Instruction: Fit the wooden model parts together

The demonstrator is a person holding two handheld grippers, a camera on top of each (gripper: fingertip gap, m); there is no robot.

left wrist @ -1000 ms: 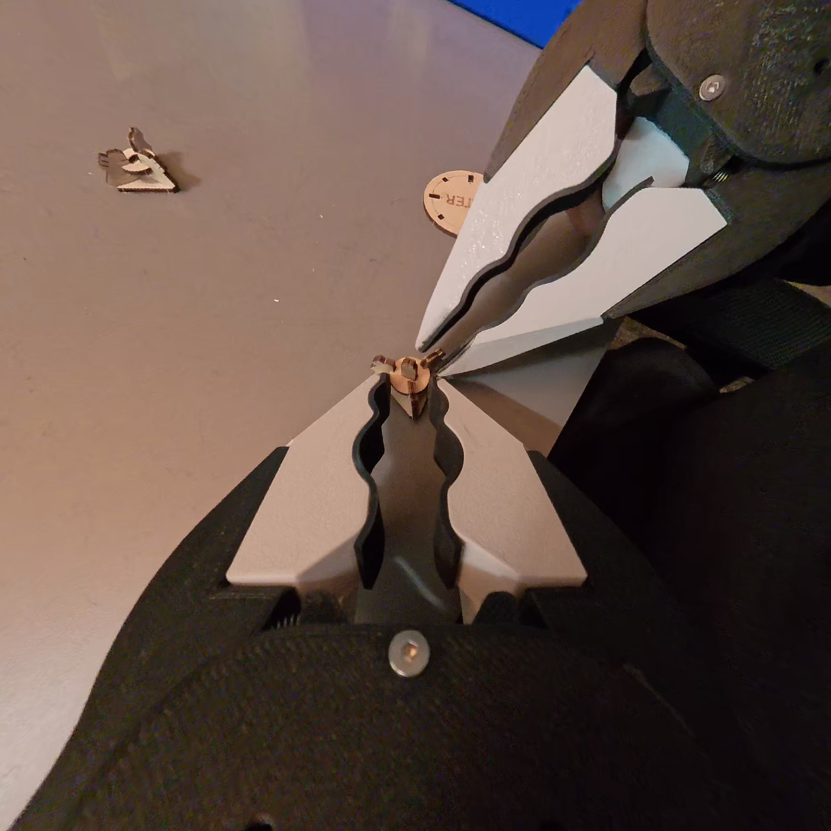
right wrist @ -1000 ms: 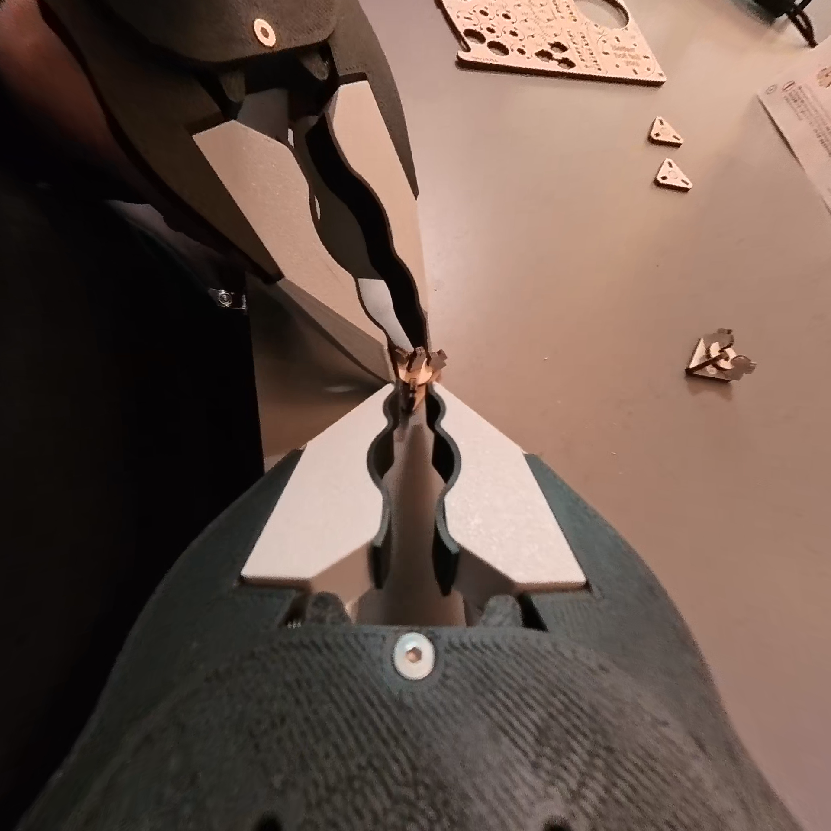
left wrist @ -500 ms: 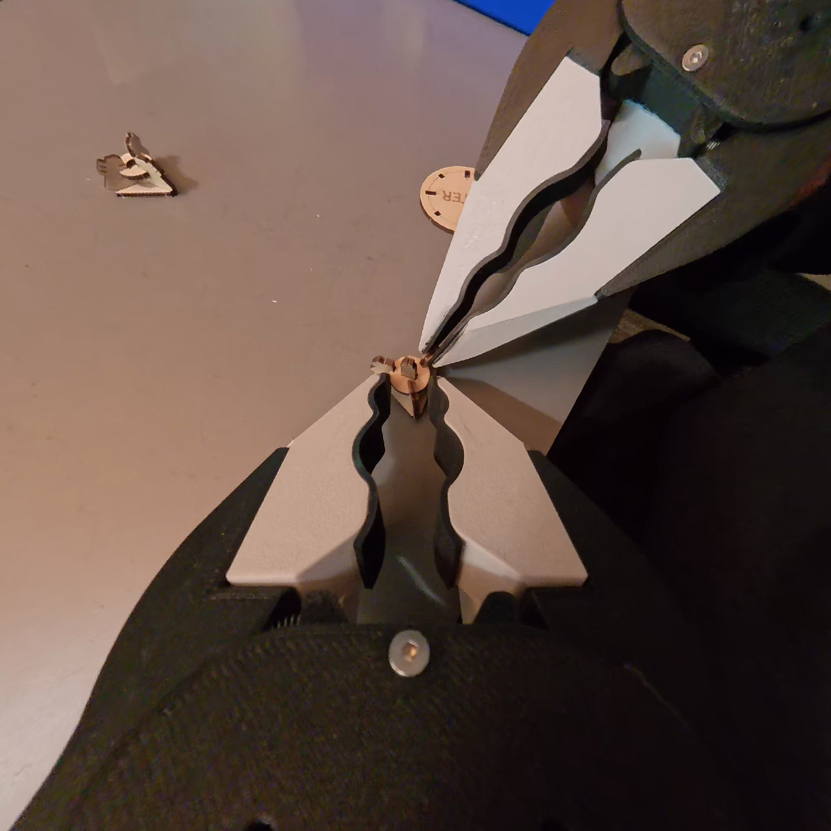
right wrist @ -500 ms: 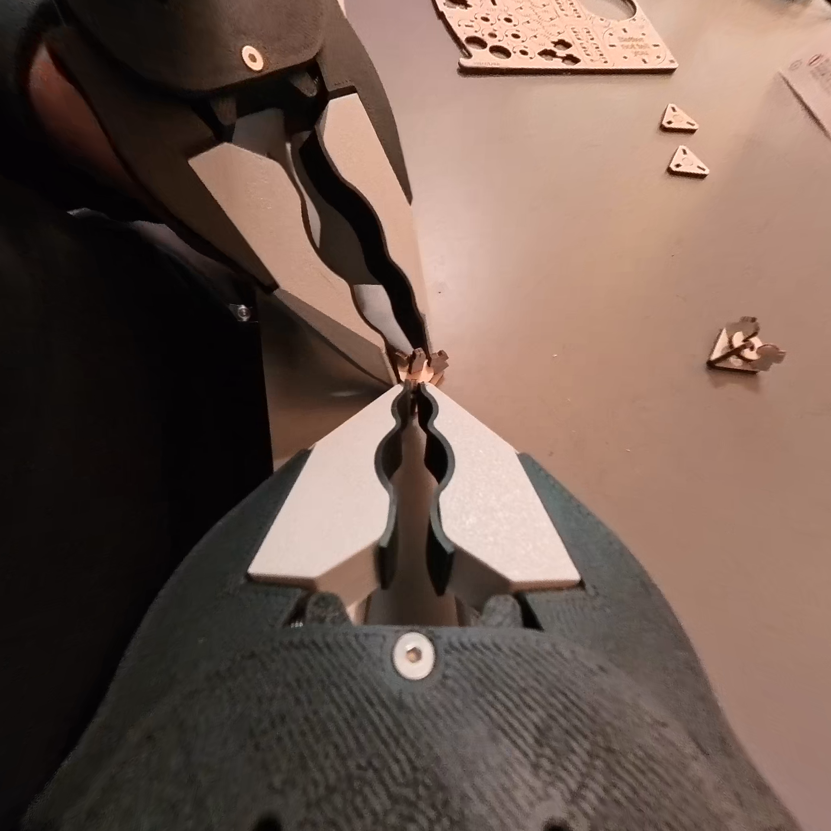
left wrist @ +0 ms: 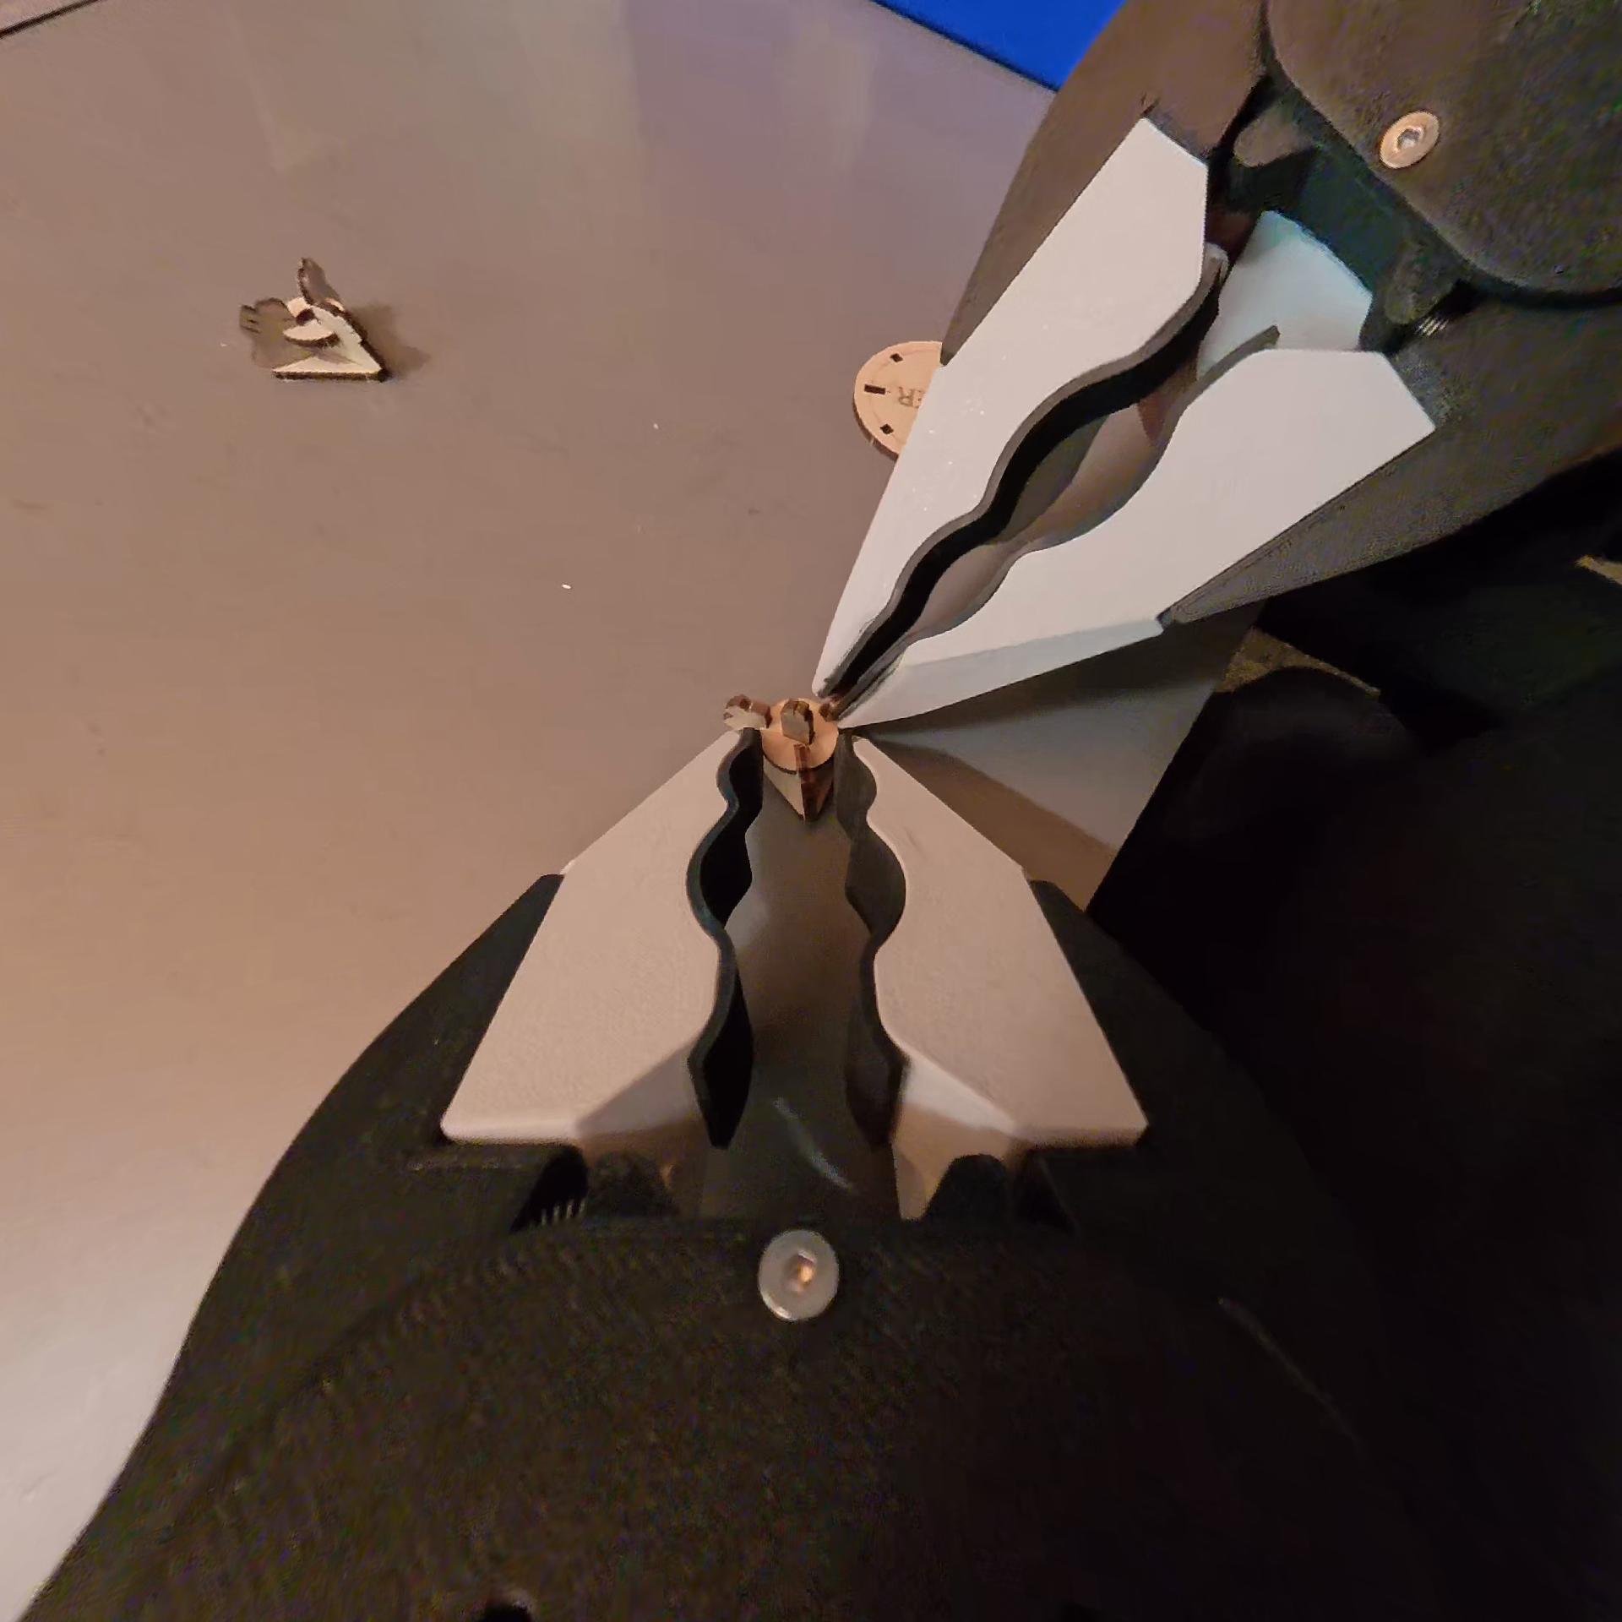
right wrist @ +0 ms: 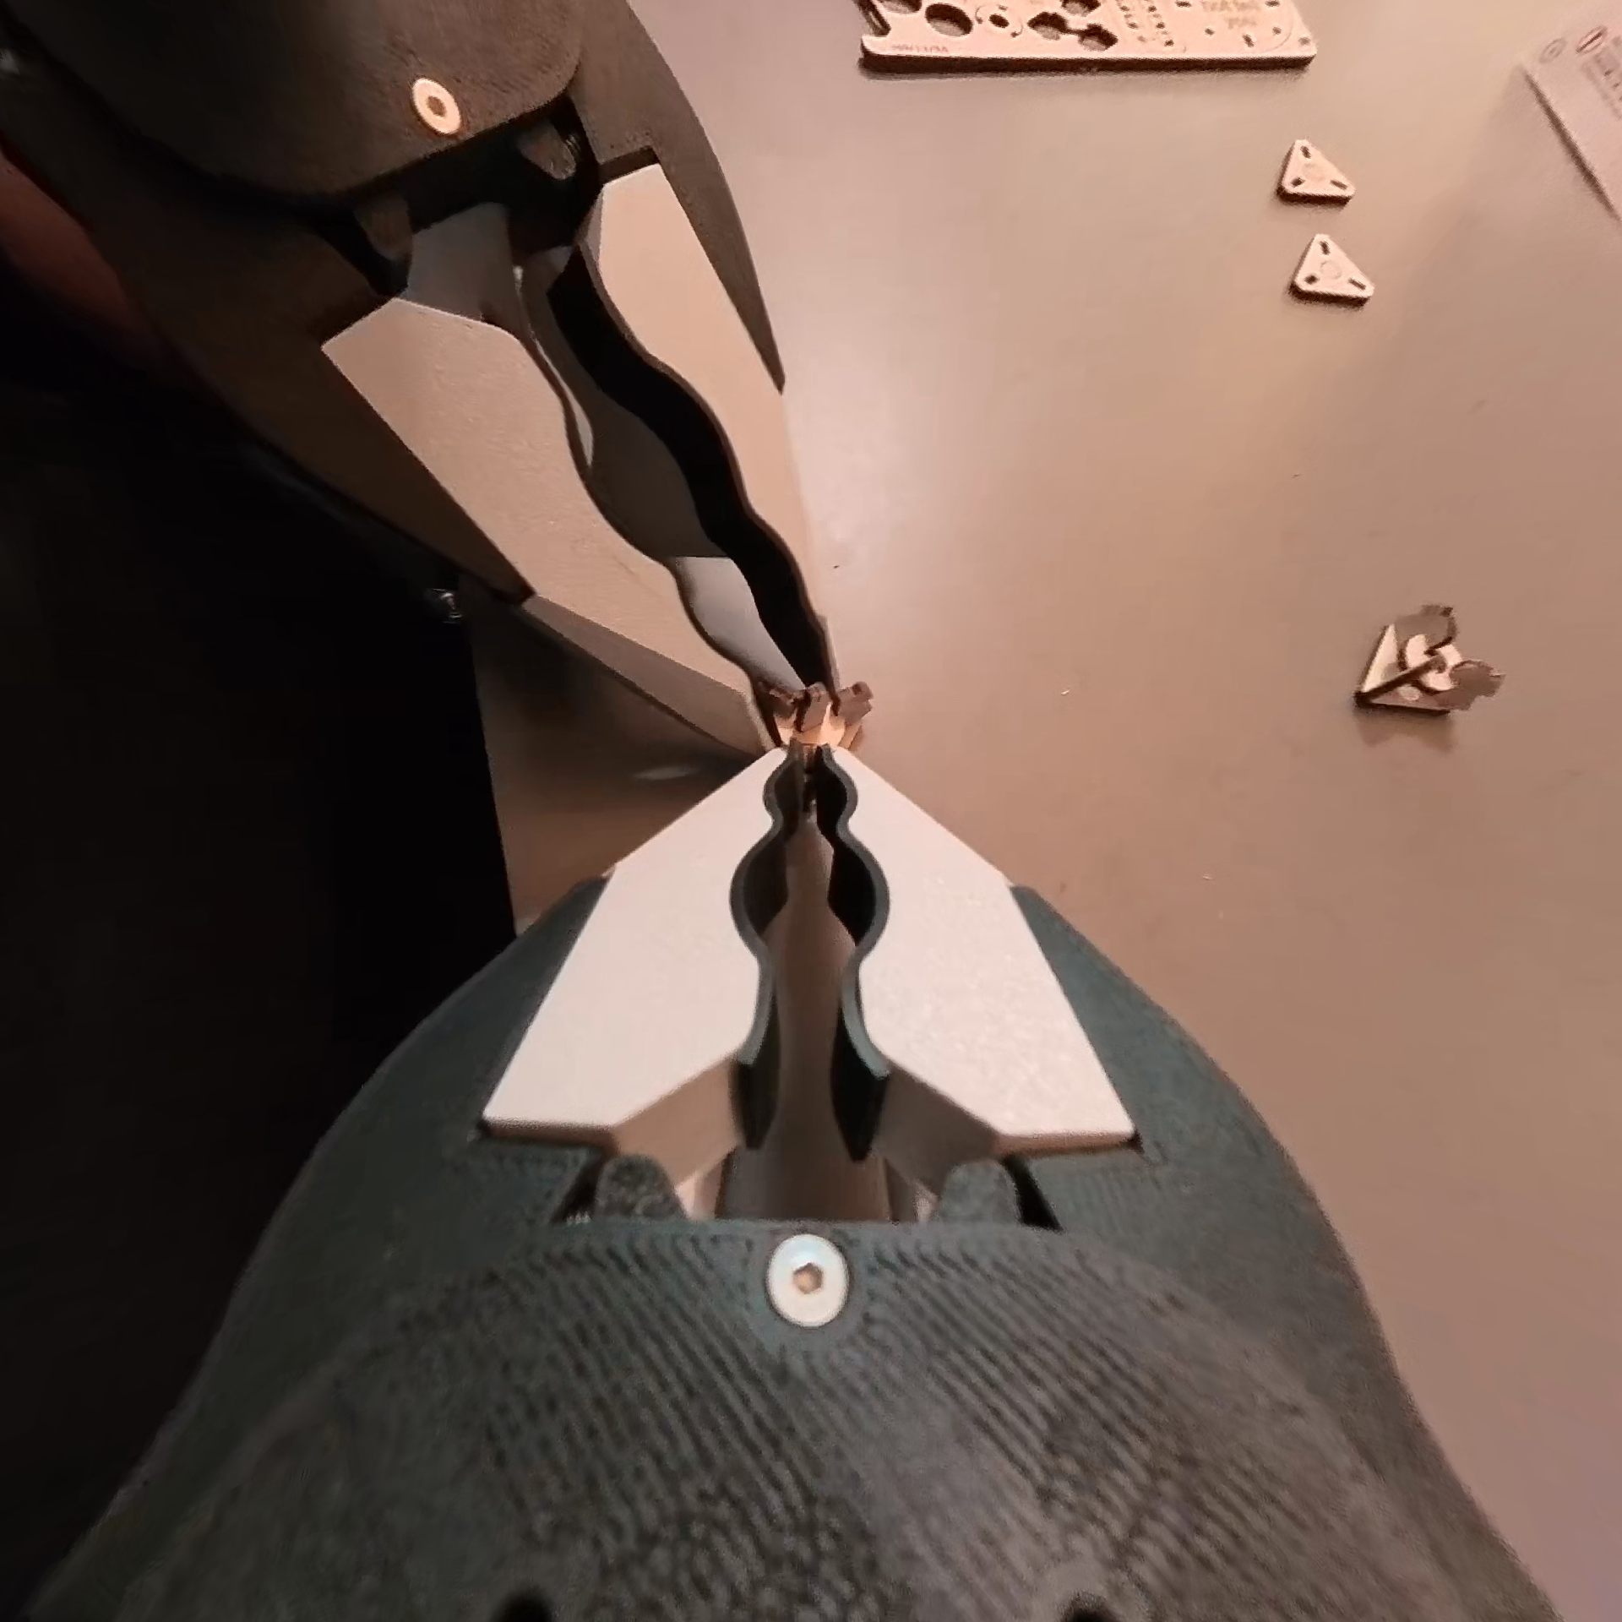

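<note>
My left gripper (left wrist: 794,746) is shut on a small wooden assembly (left wrist: 797,759): a triangular piece with a round disc and small tabs, held above the brown table (left wrist: 439,614). My right gripper (right wrist: 806,757) meets it tip to tip from the other side. Its fingertips are pinched on a thin wooden tab (left wrist: 830,702) at the edge of the assembly. In the right wrist view the assembly (right wrist: 821,713) sits between my own tips and the left gripper (right wrist: 800,693) coming down from the upper left. The right gripper also shows in the left wrist view (left wrist: 838,693), at the upper right.
A second assembled wooden piece (left wrist: 312,329) lies on the table and also shows in the right wrist view (right wrist: 1422,667). A round wooden disc (left wrist: 895,395) lies behind the right gripper. Two wooden triangles (right wrist: 1314,175) (right wrist: 1330,272), a cut-out wooden sheet (right wrist: 1088,35) and a paper sheet (right wrist: 1580,105) lie farther off. My two grippers' fingertips are within a few centimetres of each other.
My right gripper's jaws have closed from a small gap onto the tab and the gripper has tilted slightly. My left gripper holds the assembly as before.
</note>
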